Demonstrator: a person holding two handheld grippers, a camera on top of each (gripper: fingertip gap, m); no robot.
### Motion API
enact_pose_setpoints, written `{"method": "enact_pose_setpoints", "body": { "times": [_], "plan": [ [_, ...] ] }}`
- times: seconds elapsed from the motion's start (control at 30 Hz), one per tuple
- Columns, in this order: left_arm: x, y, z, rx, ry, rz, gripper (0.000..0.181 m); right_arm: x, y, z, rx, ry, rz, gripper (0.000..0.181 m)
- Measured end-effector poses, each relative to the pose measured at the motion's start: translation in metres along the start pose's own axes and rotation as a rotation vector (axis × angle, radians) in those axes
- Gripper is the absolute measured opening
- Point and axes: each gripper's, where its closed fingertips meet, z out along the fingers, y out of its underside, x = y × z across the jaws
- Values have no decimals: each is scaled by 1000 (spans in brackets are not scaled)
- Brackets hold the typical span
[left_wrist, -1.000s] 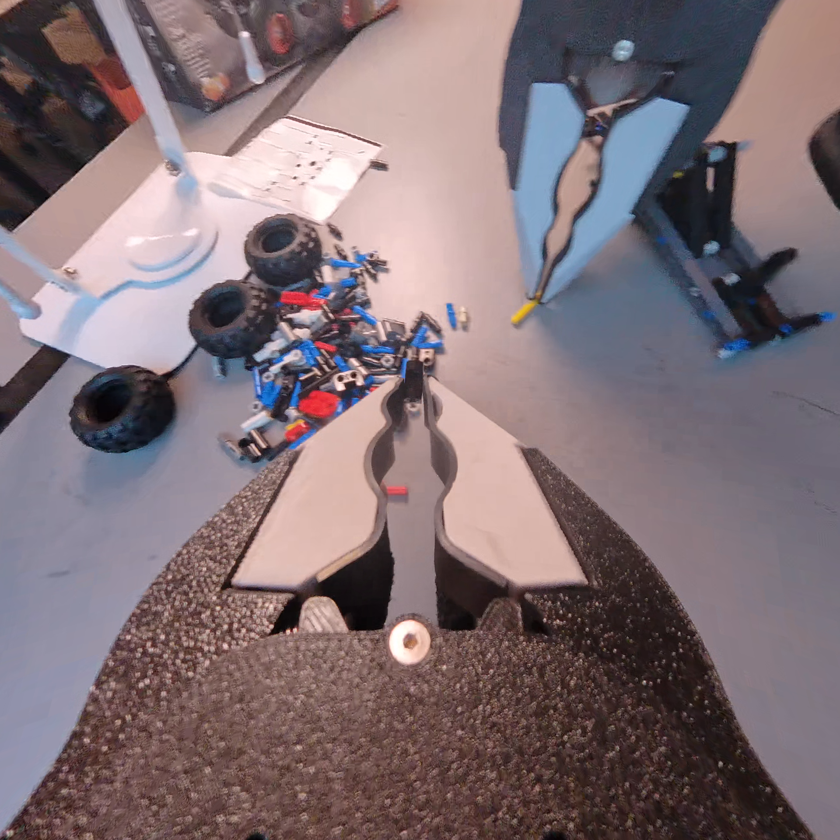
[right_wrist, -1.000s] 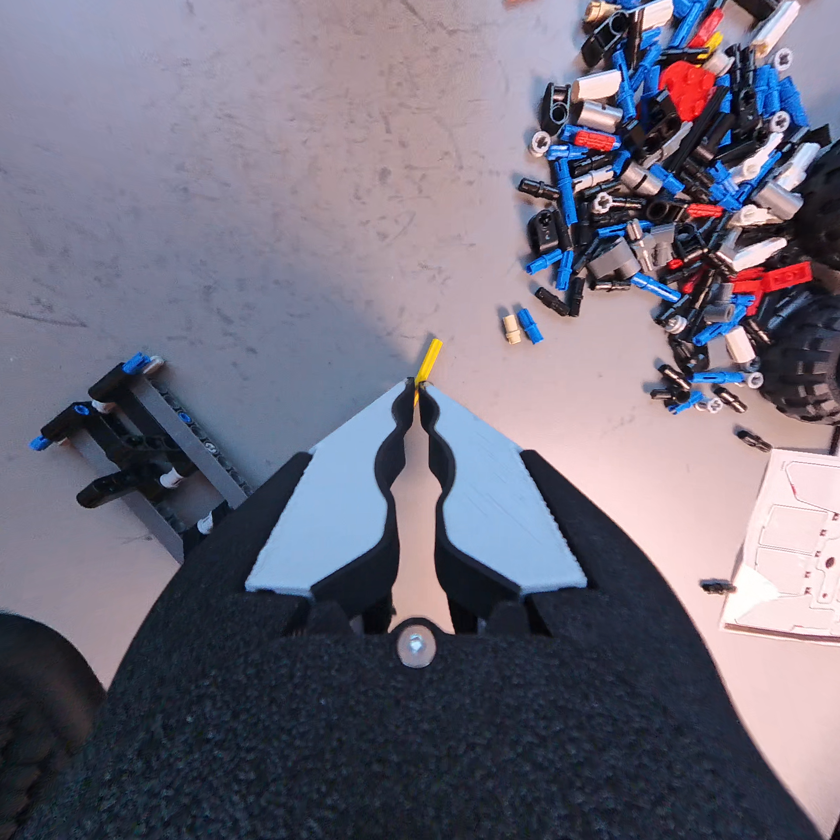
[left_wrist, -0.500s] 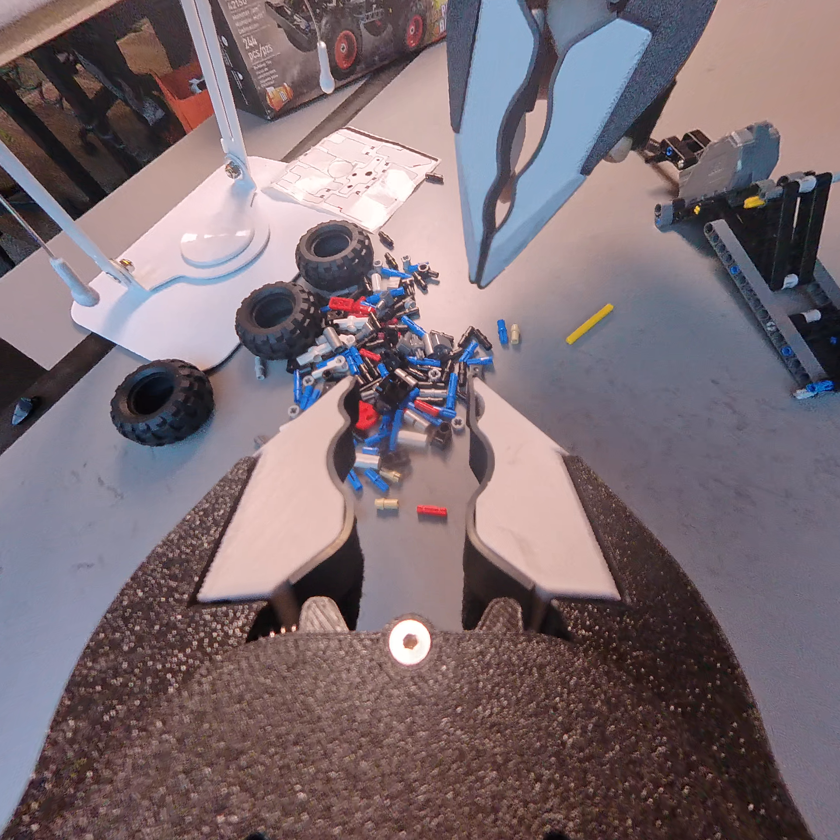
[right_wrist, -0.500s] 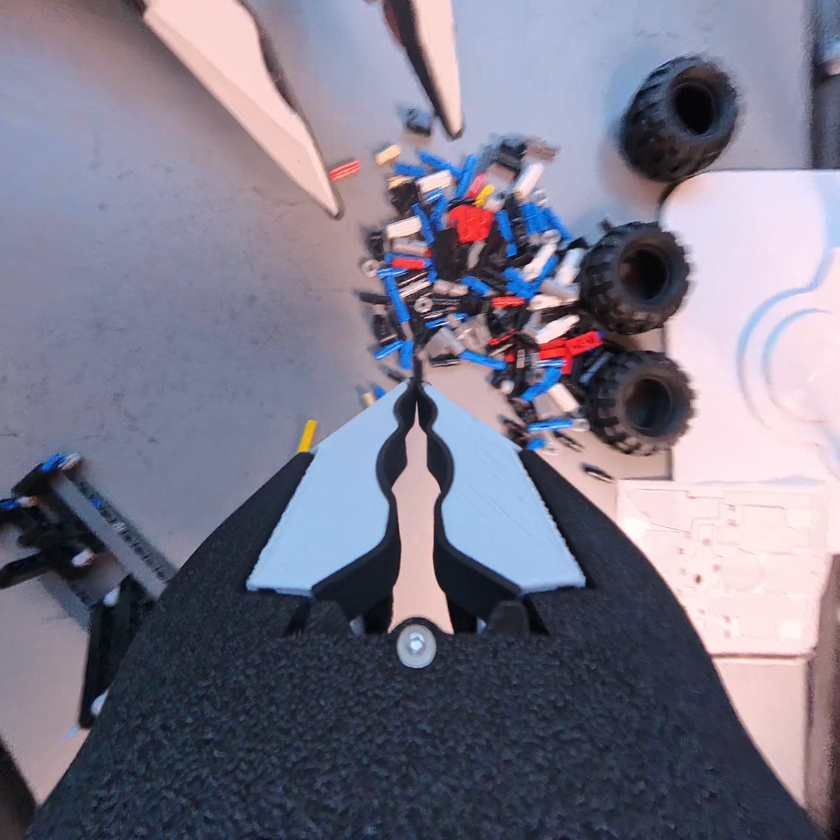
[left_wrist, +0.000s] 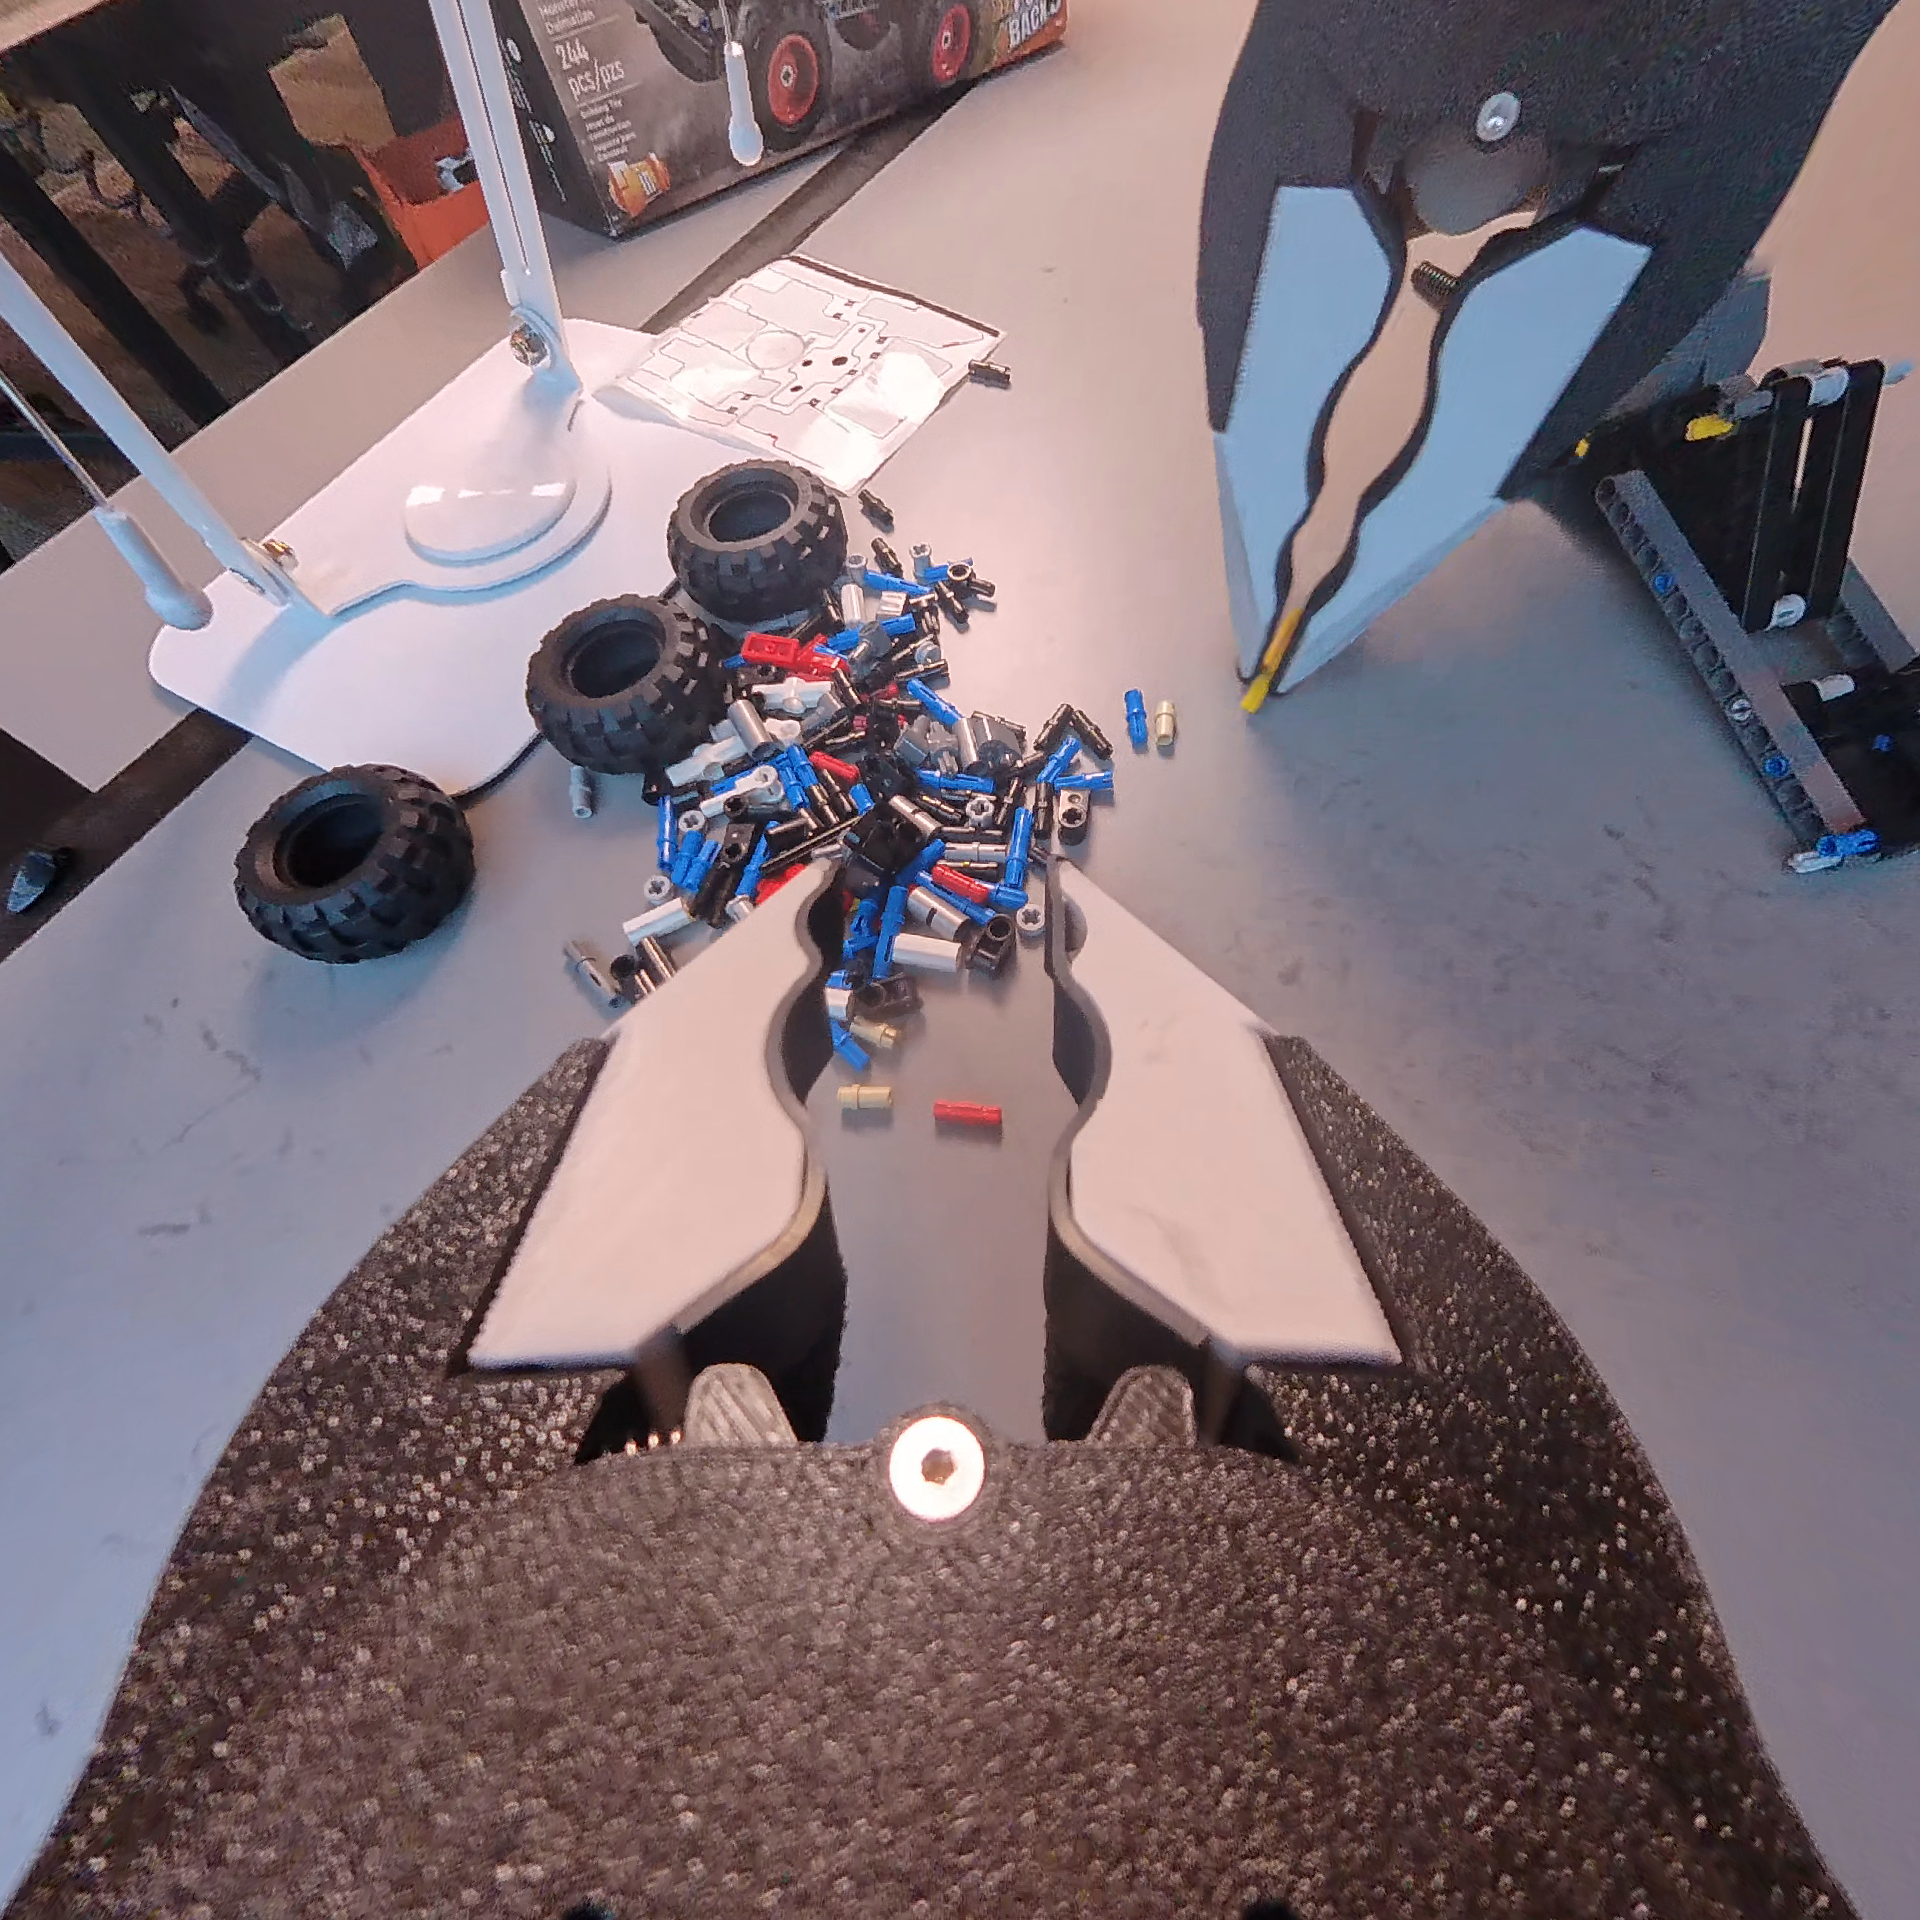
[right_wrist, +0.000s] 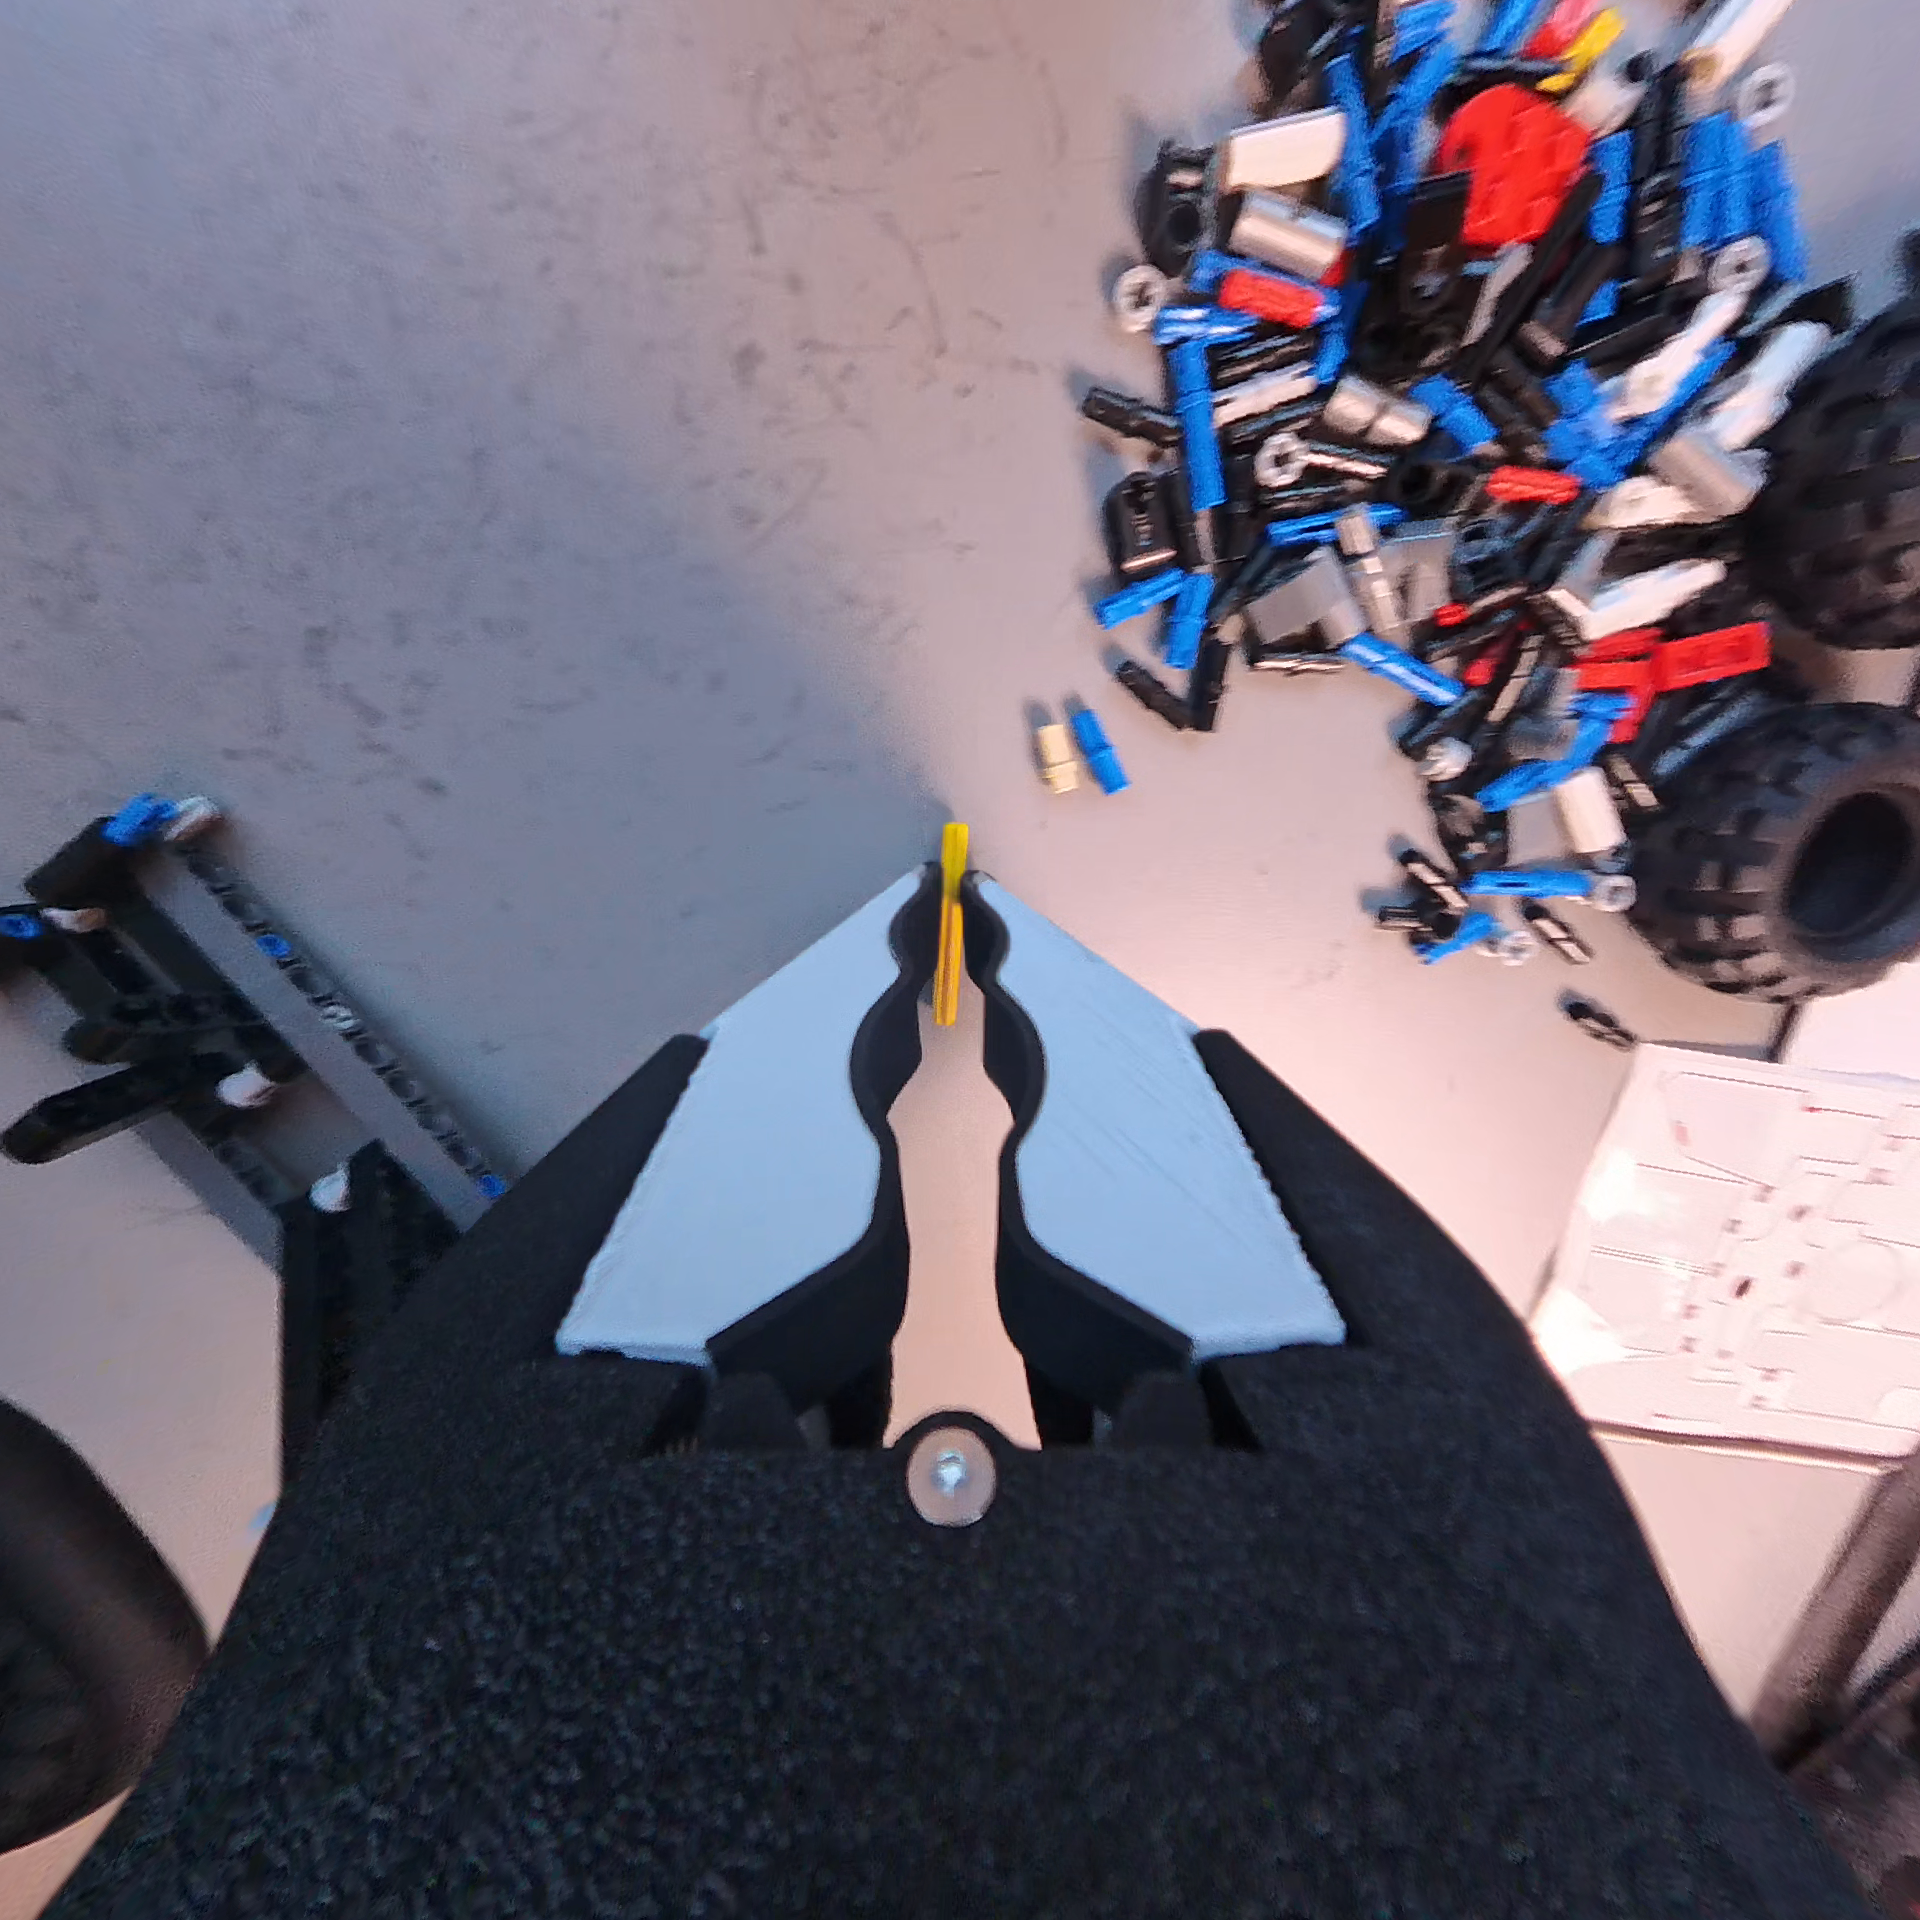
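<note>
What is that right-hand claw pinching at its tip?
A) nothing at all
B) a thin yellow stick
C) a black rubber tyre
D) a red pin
B: the right gripper is shut on a thin yellow stick, whose end pokes out past the tips; the left wrist view shows the same stick over the grey table.

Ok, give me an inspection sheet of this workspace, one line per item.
Surface: grey table, scuffed.
Job's things: yellow axle; pile of small parts; part-built frame; three black tyres.
Clutter: sticker sheet; red pin and tan pin lying loose.
Grippers: right tool shut on yellow axle; left tool open over the pile's edge.
Cables: one dark cable by the white stand base.
Surroundings: printed box behind.
</note>
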Motion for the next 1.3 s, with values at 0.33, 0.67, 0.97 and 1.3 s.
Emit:
{"method": "enact_pose_setpoints", "body": {
  "times": [0.33,0.67,0.97,1.3],
  "plan": [
    [2,6,3,1,16,-29,36,71,-69,-36,369,87,105,19],
    [1,11,6,-12,21,-21,36,133,60,-61,203,268,448,17],
    [2,13,9,-20,25,-18,35,132,113,-20,111,275,667,5],
    [0,13,9,-15,21,-21,35,108,19,-26,328,191,372,4]
  ]
}}
